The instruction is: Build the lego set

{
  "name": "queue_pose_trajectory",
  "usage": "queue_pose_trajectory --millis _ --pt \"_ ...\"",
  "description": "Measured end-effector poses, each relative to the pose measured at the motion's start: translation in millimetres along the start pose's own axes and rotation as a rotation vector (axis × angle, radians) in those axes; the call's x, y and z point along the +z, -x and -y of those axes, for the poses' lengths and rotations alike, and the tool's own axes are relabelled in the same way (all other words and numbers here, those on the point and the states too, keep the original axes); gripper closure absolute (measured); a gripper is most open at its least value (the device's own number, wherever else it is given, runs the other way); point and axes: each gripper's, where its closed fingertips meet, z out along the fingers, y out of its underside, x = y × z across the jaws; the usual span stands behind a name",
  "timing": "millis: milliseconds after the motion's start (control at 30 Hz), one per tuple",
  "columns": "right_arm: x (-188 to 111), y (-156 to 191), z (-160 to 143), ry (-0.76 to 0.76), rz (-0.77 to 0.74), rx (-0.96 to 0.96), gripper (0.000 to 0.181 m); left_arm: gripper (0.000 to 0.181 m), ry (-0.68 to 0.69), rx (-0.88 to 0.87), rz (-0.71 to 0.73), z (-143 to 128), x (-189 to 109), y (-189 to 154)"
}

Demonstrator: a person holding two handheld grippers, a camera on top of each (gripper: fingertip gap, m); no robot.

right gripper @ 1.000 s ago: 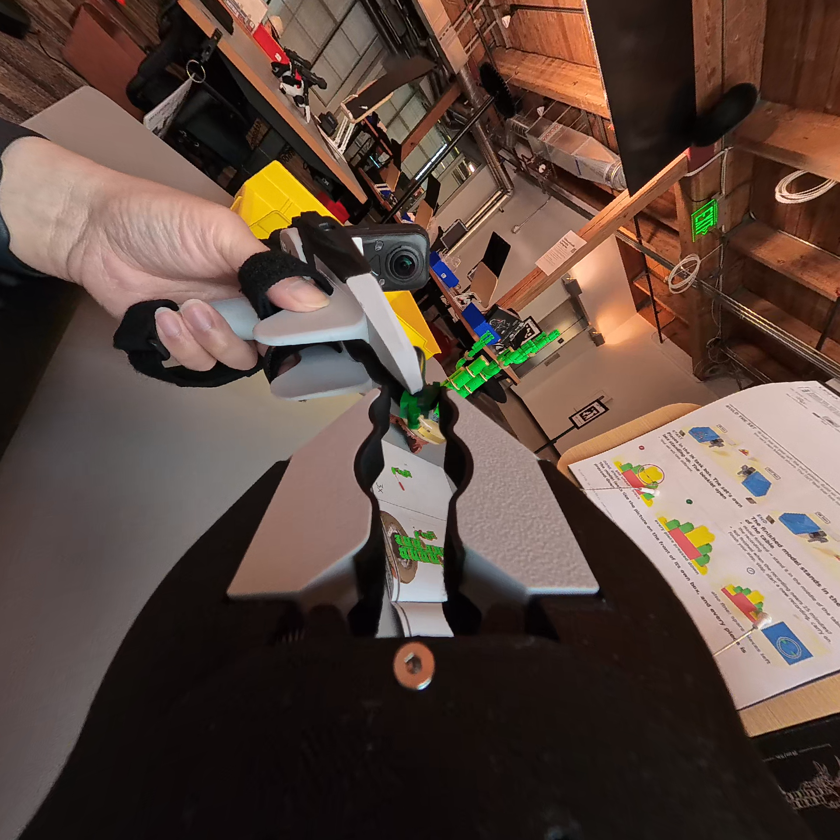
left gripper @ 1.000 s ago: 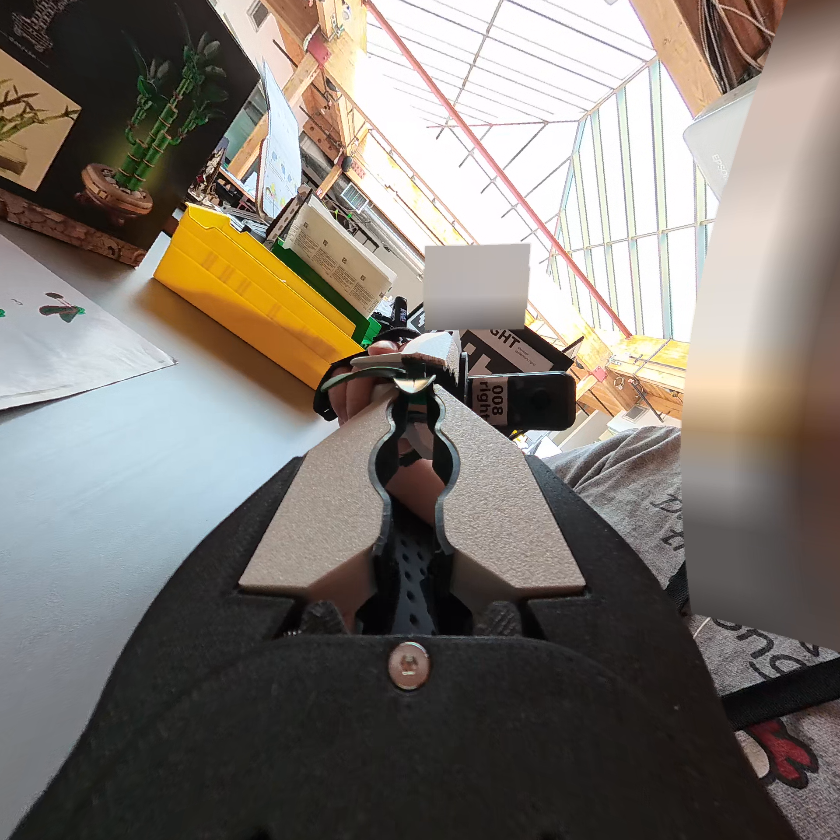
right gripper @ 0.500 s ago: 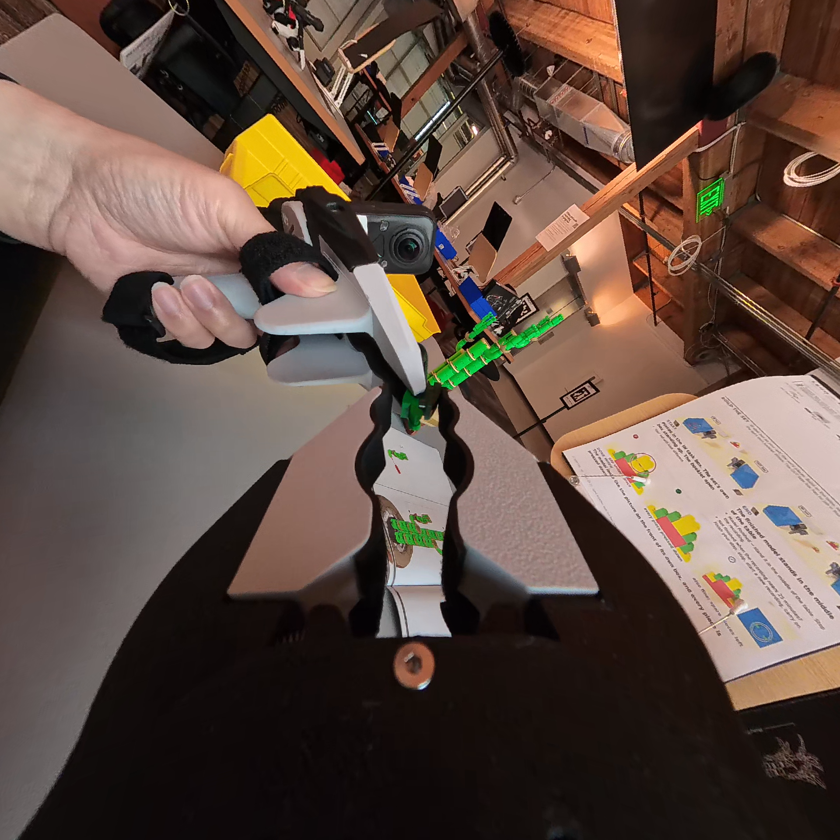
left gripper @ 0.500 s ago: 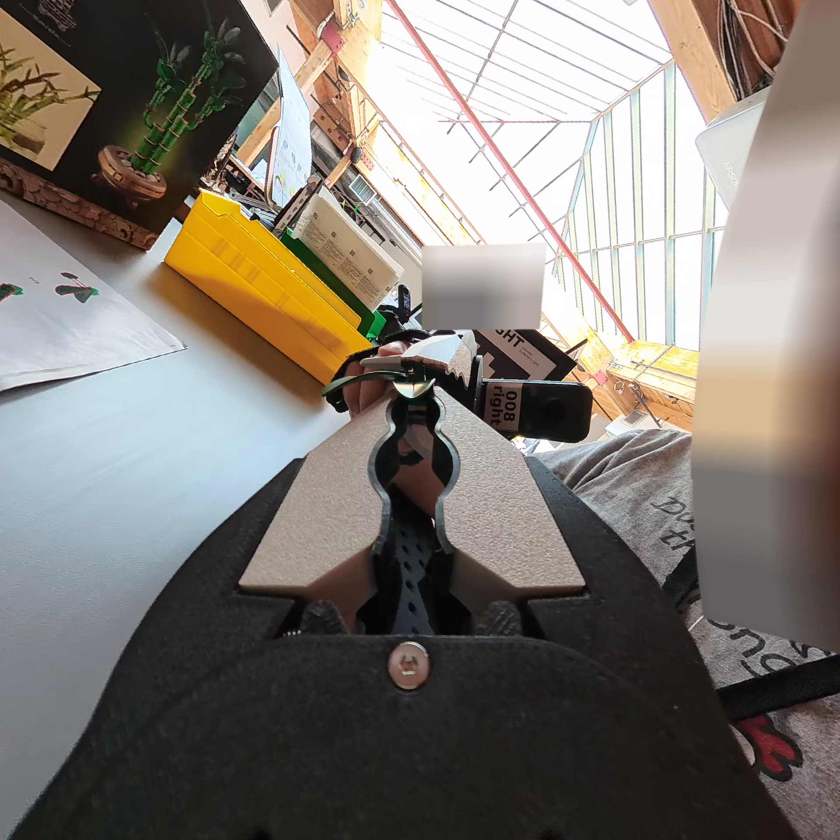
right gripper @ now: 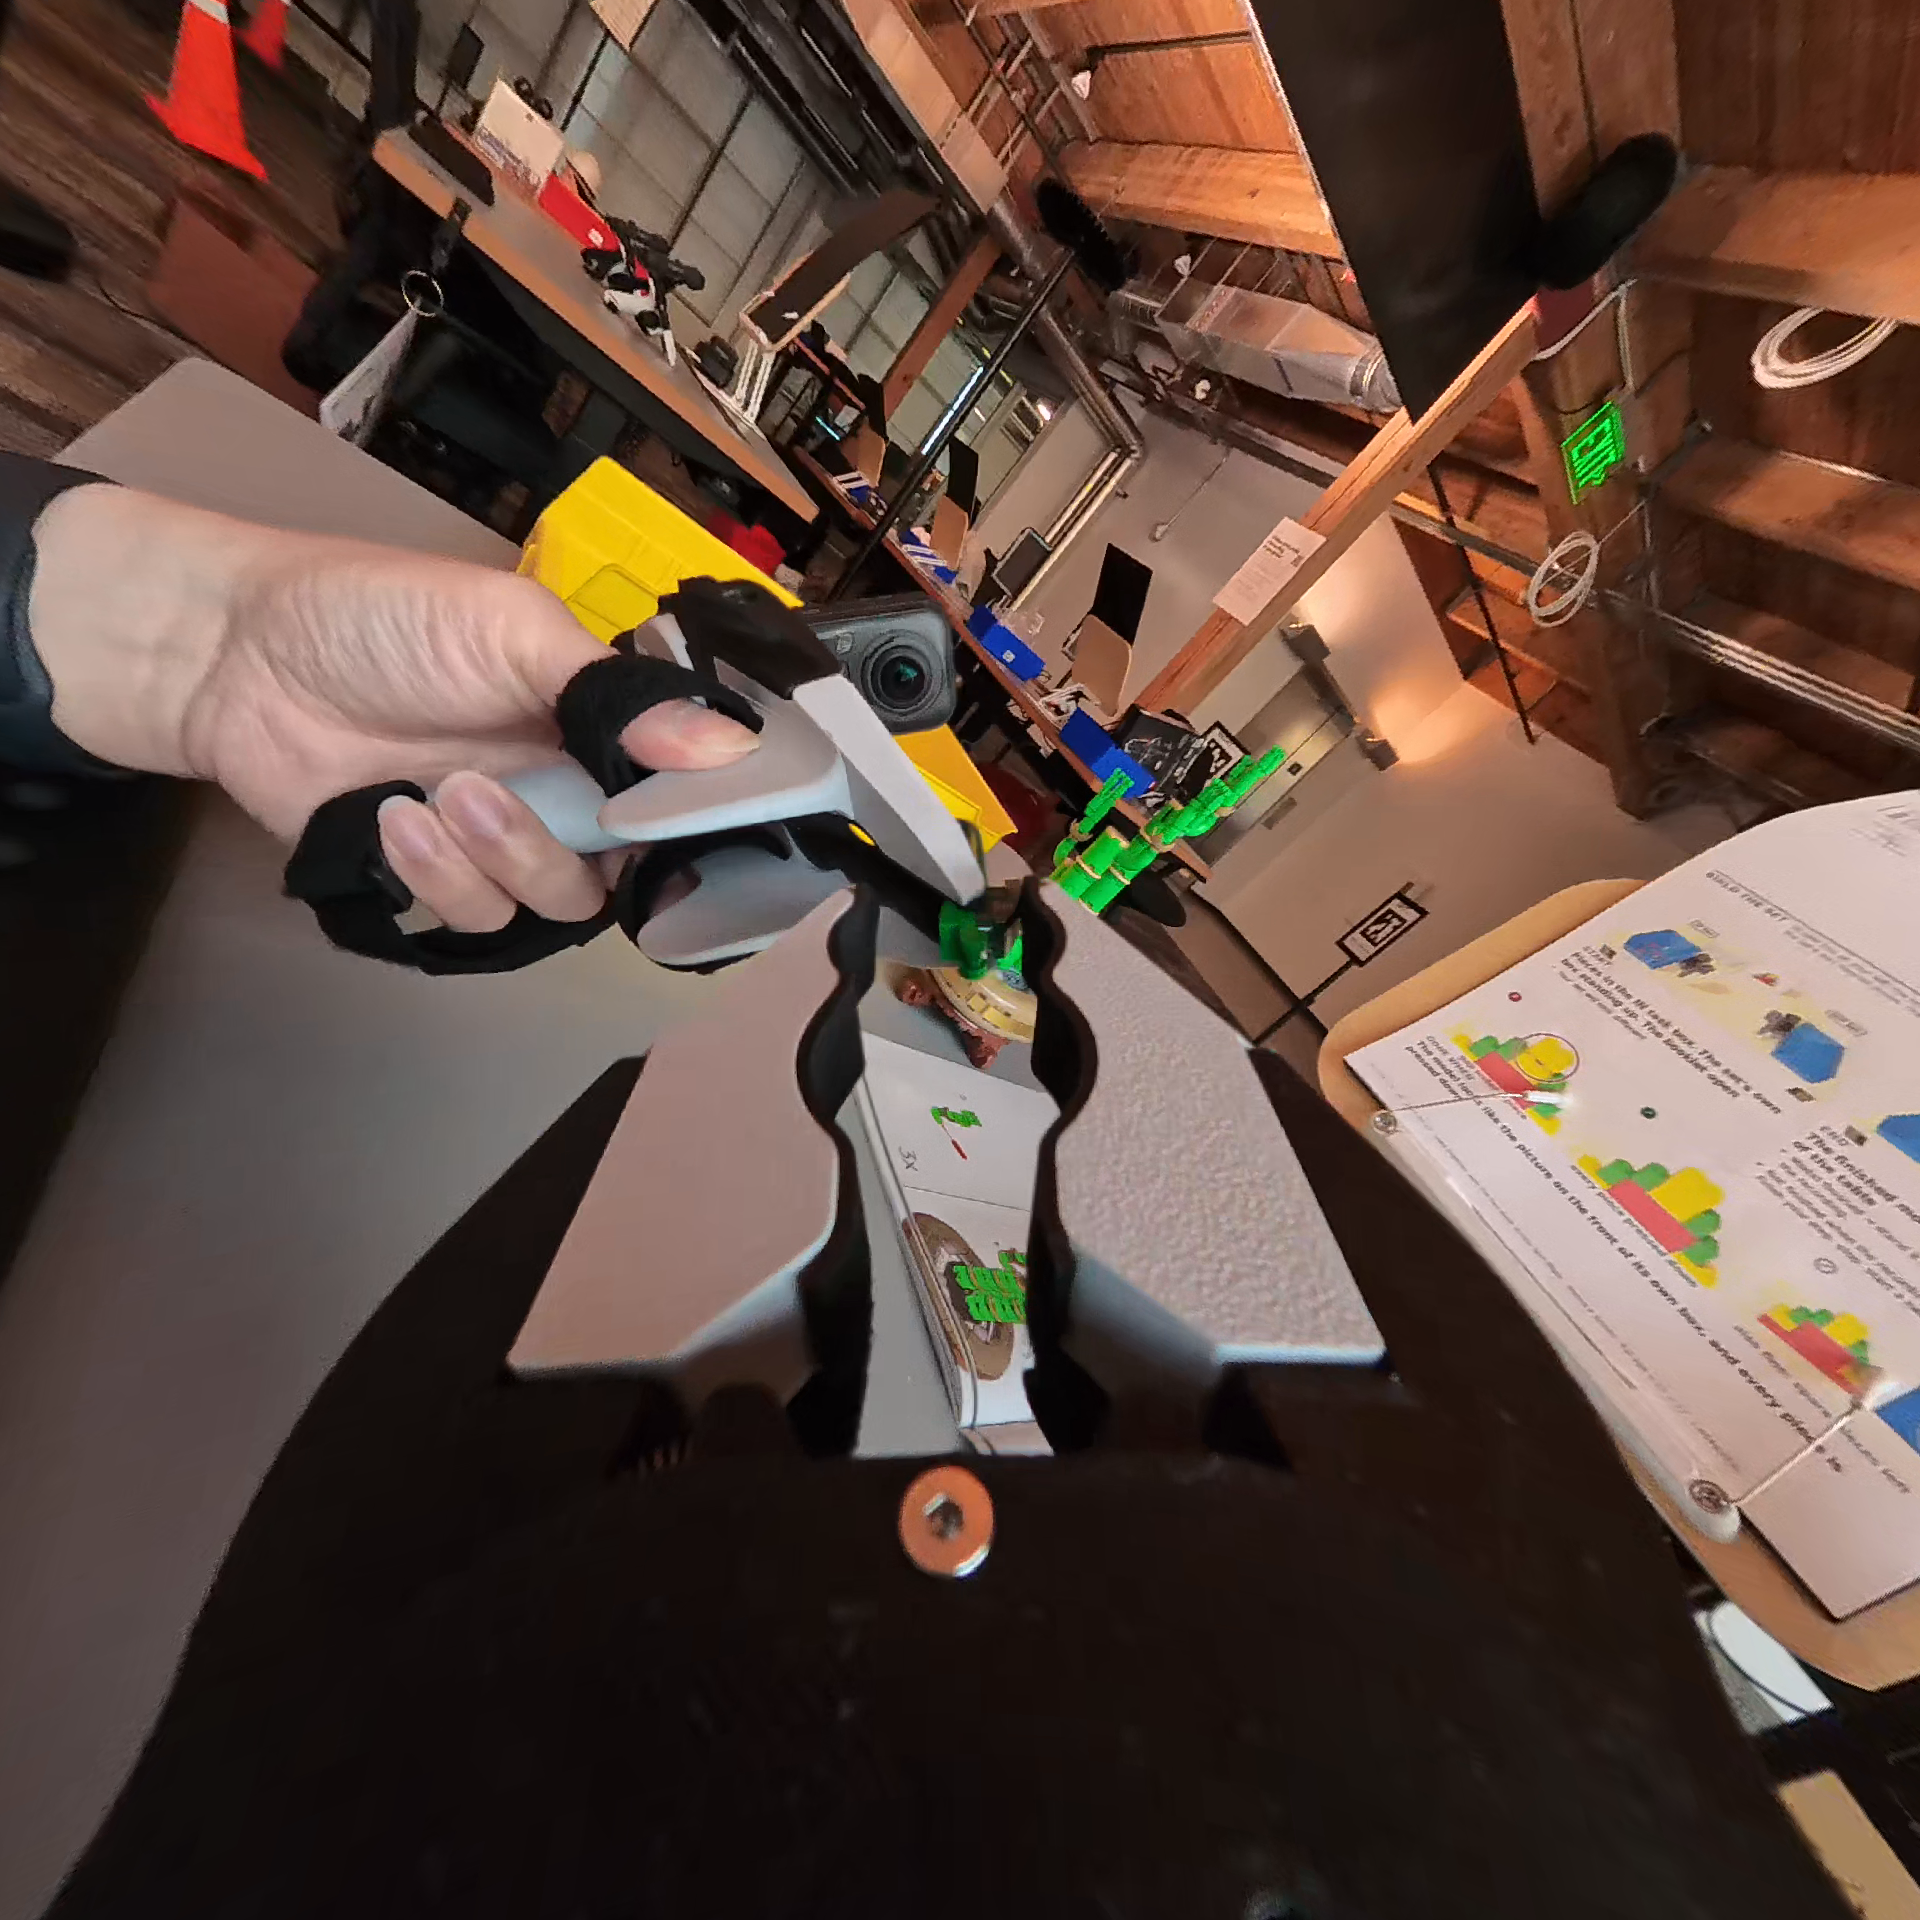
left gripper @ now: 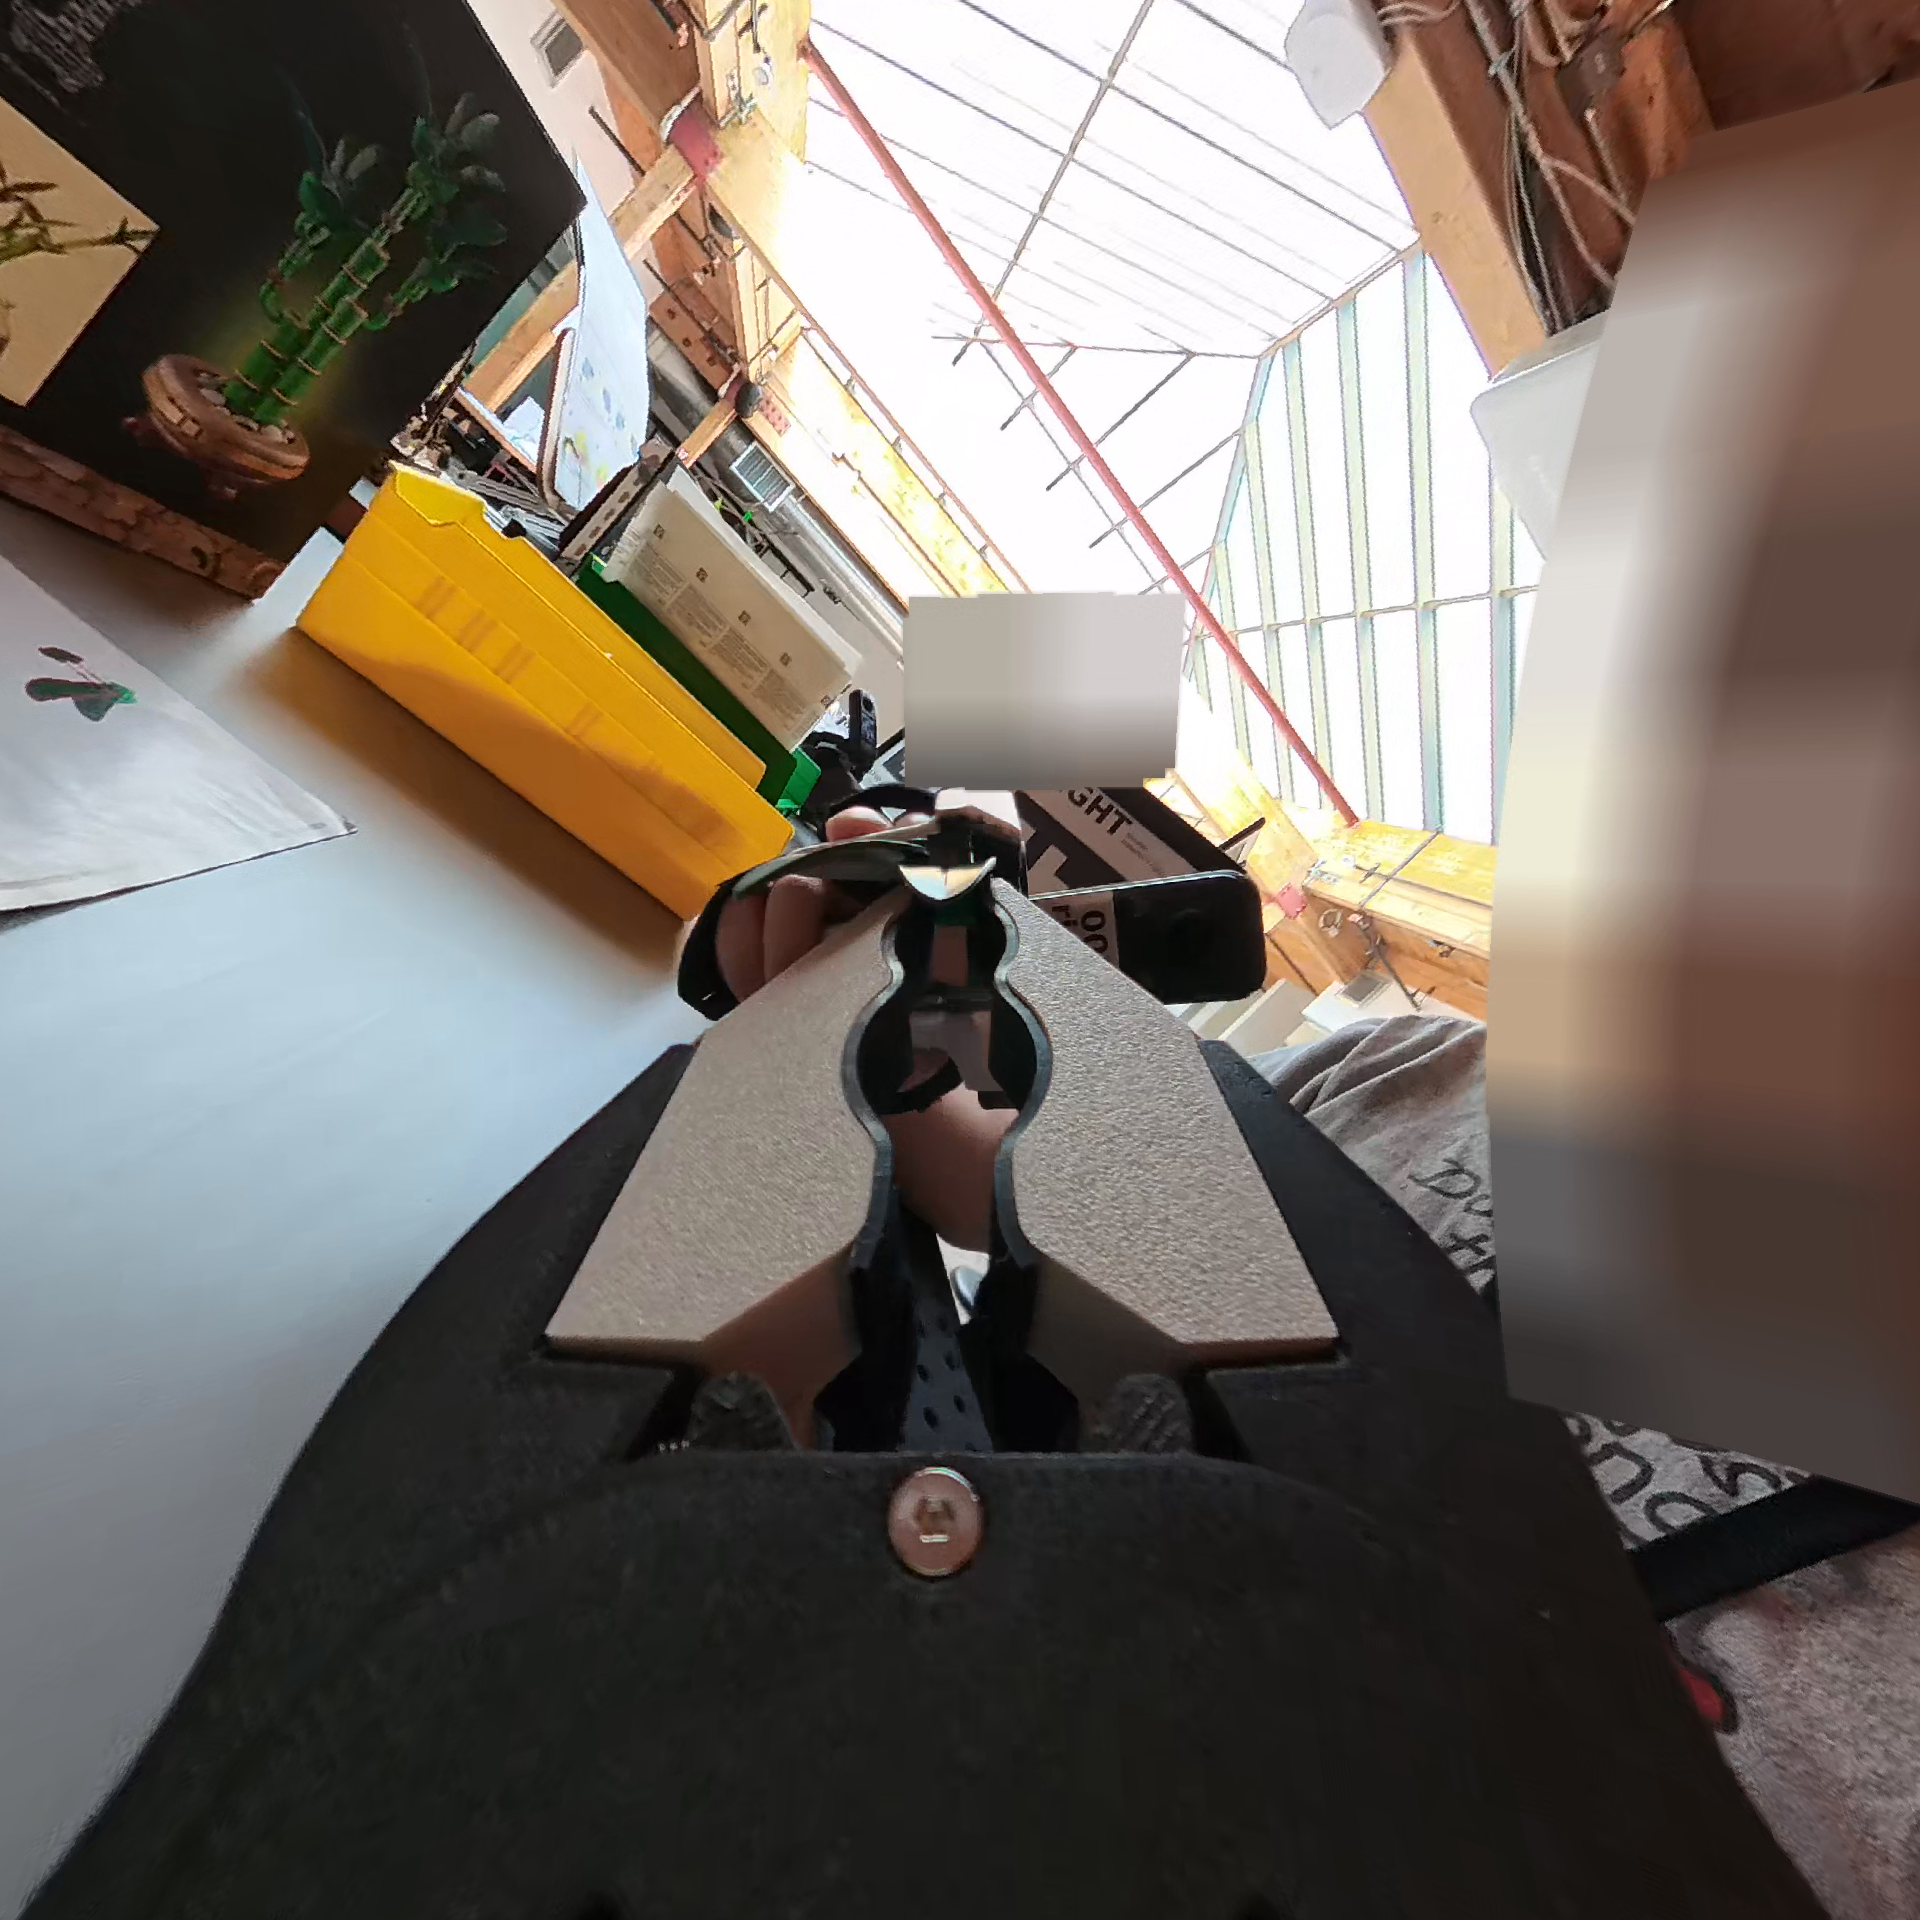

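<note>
My left gripper [left gripper: 948, 902] is shut on a small Lego piece, a dark leaf [left gripper: 940, 881] on a green stub. My right gripper [right gripper: 945, 912] has its jaws narrowly apart, closed on a bright green Lego piece [right gripper: 966, 935] at its tips. The two grippers meet tip to tip above the grey table [left gripper: 260, 1091]. The left gripper's fingers [right gripper: 894, 790], held by a hand, touch the green piece from the upper left. The right gripper's camera body [left gripper: 1174, 935] shows just beyond the left tips. How the two pieces join is hidden.
A partly built green bamboo model [right gripper: 1153, 831] stands farther back. An open instruction booklet [right gripper: 966, 1195] lies below the tips. A printed sheet on a wooden board [right gripper: 1662, 1143] is at the right. A yellow bin [left gripper: 540, 707] and the set's black box [left gripper: 260, 260] stand at the left. The tips of both grippers are at nearly the same place.
Both grippers stay tip to tip with their pieces. The pair has shifted and tilted a little, so the background slides in both views. No grip has changed.
</note>
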Motion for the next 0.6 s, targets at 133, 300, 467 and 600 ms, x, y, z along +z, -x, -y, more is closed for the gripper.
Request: queue_pose_trajectory --millis 133,300,467,600 --pt "-1.5 0.9 -1.4 0.003 -0.01 -0.054 0.156 0.175 0.005 -0.005 0.004 -2.1 -0.2 0.8" --pt "0.6 4.5 -4.1 0.014 0.012 -0.04 0.149 0.176 0.017 -0.002 0.002 -4.1 1.6 0.3" --pt "-0.1 4.0 -4.8 0.009 0.018 -0.024 0.151 0.175 0.017 0.002 0.009 -4.3 1.6 0.8" --pt "1.3 5.1 -4.3 0.002 0.034 0.044 0.15 0.176 0.011 0.008 0.014 -3.2 0.7 0.9"
